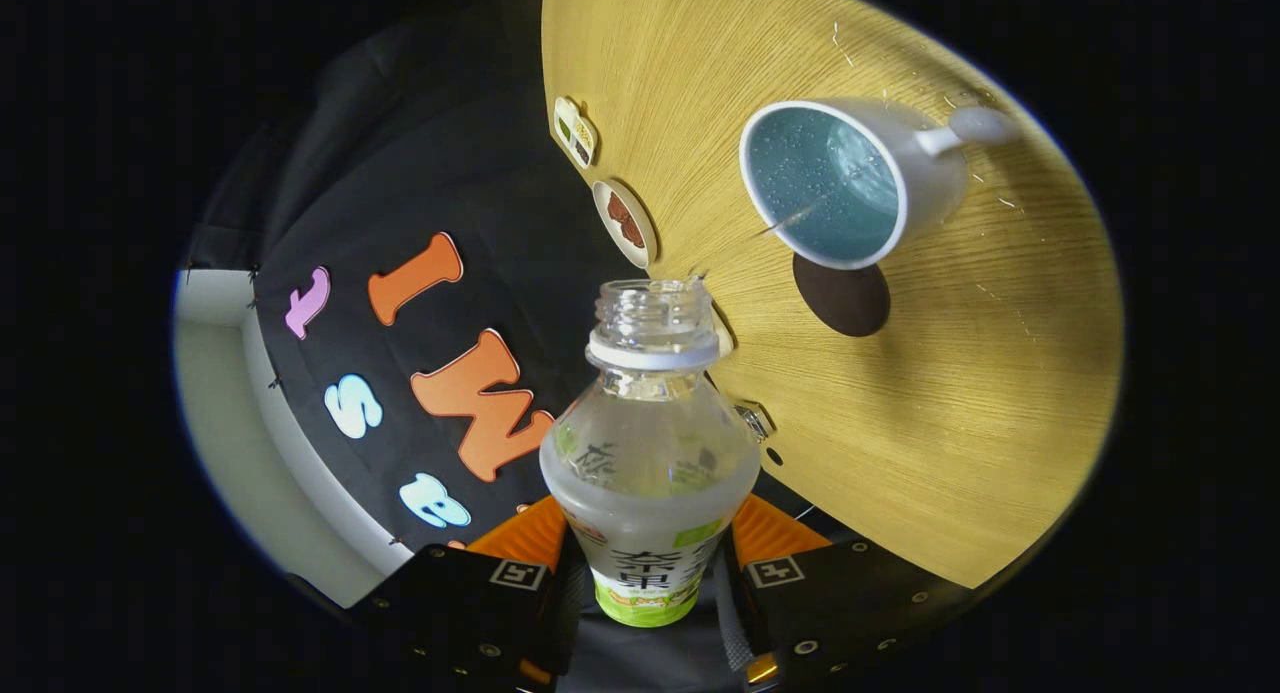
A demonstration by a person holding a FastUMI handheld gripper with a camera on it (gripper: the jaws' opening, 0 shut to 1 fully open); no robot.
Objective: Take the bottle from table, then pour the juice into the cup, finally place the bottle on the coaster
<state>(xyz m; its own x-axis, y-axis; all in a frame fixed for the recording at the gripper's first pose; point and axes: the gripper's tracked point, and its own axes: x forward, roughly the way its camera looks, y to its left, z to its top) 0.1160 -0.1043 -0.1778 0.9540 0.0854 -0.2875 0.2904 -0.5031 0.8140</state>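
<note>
The pale wood-grain surface (900, 393) appears tilted, carrying a white handled cup with a blue speckled inside (850, 178) and, just beside it, a dark round coaster (845, 295). The gripper (648, 563) pinches a clear uncapped plastic bottle with a green label (650, 463), fingers pressed on both sides, its mouth aimed toward the cup. Picking up looks done and pouring is under way or near; placing on the coaster remains.

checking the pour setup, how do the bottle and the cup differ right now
The bottle is clear plastic with a printed label; the cup is opaque white with a blue inside. The bottle has a narrow threaded neck, while the cup has a wide mouth and a side handle. The bottle is clamped between the fingers of the gripper; the cup stands free on the wooden table, beyond the bottle's mouth. Both are uncapped and open.
</note>
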